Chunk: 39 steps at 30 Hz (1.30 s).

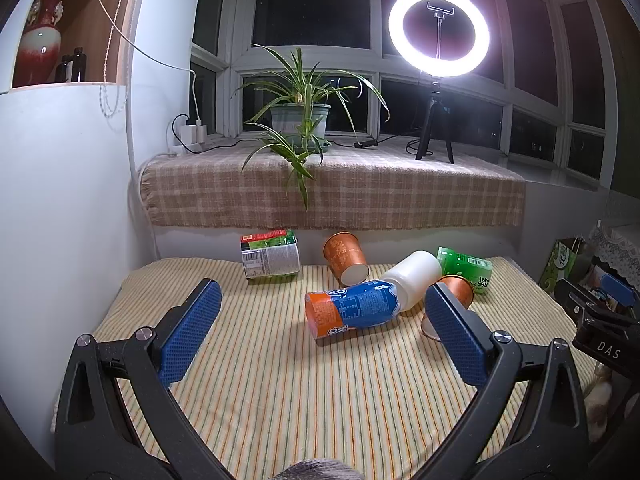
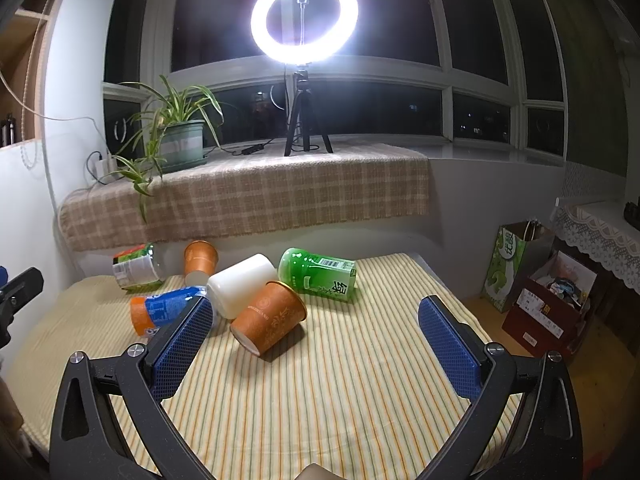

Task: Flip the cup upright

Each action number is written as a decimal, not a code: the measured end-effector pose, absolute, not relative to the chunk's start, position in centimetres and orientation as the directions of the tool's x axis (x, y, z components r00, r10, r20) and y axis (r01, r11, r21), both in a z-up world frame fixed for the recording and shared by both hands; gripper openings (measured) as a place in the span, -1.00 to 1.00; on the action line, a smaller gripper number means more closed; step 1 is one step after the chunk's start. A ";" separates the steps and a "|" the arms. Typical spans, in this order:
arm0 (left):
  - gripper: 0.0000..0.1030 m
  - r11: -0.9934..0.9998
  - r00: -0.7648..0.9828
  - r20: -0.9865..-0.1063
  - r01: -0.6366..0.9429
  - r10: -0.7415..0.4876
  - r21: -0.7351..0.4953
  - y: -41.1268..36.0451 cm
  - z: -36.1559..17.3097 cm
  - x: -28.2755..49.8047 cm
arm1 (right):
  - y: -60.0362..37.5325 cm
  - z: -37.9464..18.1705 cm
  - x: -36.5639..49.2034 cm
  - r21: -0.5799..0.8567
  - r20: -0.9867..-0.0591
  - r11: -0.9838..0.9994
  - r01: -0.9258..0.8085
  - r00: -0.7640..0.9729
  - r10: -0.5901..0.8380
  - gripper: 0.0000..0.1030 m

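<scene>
While both tongs, left tongs (image 1: 323,320) and right tongs (image 2: 316,326), gape wide holding nothing, the nearer orange cup (image 2: 269,322) lies tipped on the striped desk (image 2: 340,392), touching the white bottle (image 2: 242,285).

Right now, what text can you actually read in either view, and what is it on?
"DAS": on the black right gripper body at the left wrist view's edge.
"优酸": on the green paper bag.
Large green Chinese character on the green bottle: unclear.
Blue-orange bottle, green-red bottle, and orange cup: print too small.
</scene>
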<state>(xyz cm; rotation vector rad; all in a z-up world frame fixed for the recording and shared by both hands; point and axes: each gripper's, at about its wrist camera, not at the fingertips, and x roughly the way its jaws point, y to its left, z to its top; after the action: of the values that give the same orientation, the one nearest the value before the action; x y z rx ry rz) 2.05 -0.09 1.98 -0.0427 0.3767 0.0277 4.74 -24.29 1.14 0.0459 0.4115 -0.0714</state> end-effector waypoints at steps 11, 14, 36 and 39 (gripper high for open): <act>1.00 0.999 0.929 -0.371 -0.024 0.012 -0.028 -0.6 2.0 2.8 | -24.5 1.0 4.8 0.034 -0.405 0.996 0.087 0.912 -0.066 0.99; 1.00 1.000 0.929 -0.369 -0.016 0.005 -0.026 -0.8 1.9 2.8 | -24.8 0.9 4.7 0.038 -0.406 0.995 0.093 0.911 -0.070 0.99; 1.00 0.995 0.908 -0.416 0.077 -0.045 0.062 -2.4 2.0 6.2 | -26.5 -0.6 6.0 0.057 -0.458 0.990 0.130 0.884 -0.090 0.99; 1.00 0.989 0.891 -0.447 0.128 -0.084 0.069 -2.7 2.0 7.9 | -26.9 -1.1 6.2 0.060 -0.468 0.989 0.136 0.879 -0.092 0.99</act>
<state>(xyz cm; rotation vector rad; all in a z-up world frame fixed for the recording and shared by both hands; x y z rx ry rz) 7.88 -2.68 1.98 0.0976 0.4591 -0.1102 6.16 -26.91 -1.07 0.0919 0.4829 -0.1188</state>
